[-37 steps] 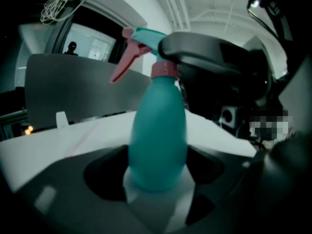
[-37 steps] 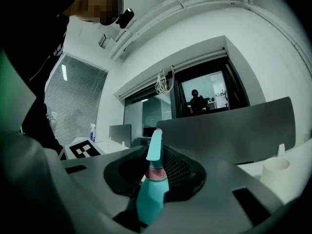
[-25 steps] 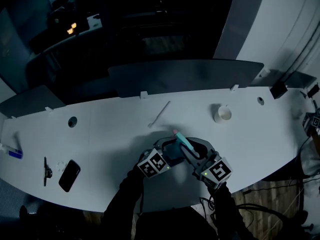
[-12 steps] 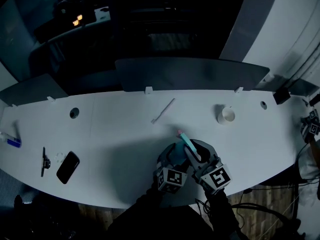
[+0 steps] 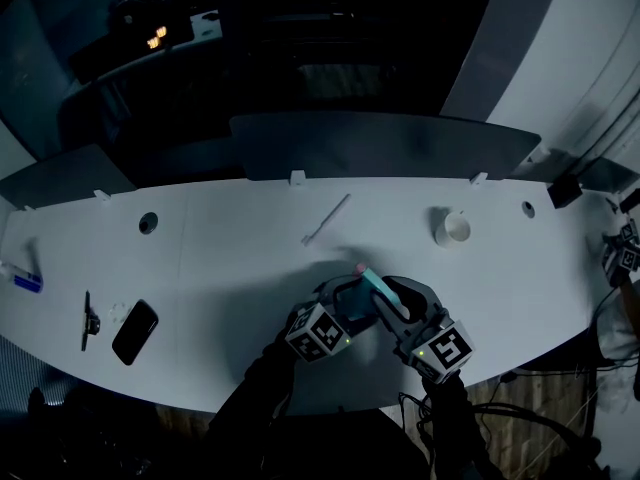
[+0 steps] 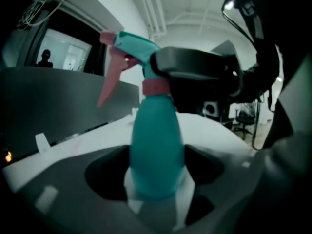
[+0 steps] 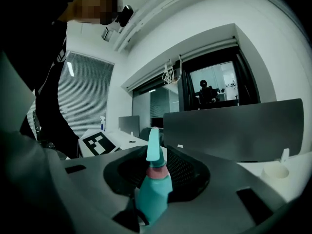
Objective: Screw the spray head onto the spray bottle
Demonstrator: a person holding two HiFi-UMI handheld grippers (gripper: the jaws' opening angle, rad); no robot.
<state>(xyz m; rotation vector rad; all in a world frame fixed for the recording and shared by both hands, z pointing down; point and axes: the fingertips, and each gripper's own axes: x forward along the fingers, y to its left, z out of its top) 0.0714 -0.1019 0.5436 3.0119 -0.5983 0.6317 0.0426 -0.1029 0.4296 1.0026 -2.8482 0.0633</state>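
A teal spray bottle (image 5: pixel 378 290) with a pink collar and pink trigger stands tilted over the white table (image 5: pixel 230 258), held between both grippers. In the left gripper view its body (image 6: pixel 156 145) fills the gap of my left gripper (image 6: pixel 156 182), whose jaws press on both sides. The spray head (image 6: pixel 134 45) sits on the neck, with the right gripper's black jaw clamped across it. In the right gripper view the spray head (image 7: pixel 154 150) rises between the jaws of my right gripper (image 7: pixel 156 179), shut on it above the bottle's shoulder (image 7: pixel 153 199). From the head view my left gripper (image 5: pixel 350 296) and right gripper (image 5: pixel 388 296) meet at the bottle.
A white cup (image 5: pixel 450 228) stands at the back right, a thin white tube (image 5: pixel 325 220) lies behind the bottle. A black phone (image 5: pixel 136 332) and a dark tool (image 5: pixel 88 320) lie at the left front. A grey divider panel (image 5: pixel 380 143) borders the far edge.
The left gripper's marker cube swung toward the right gripper half a second ago and now sits back to the left. The bottle stays between both grippers.
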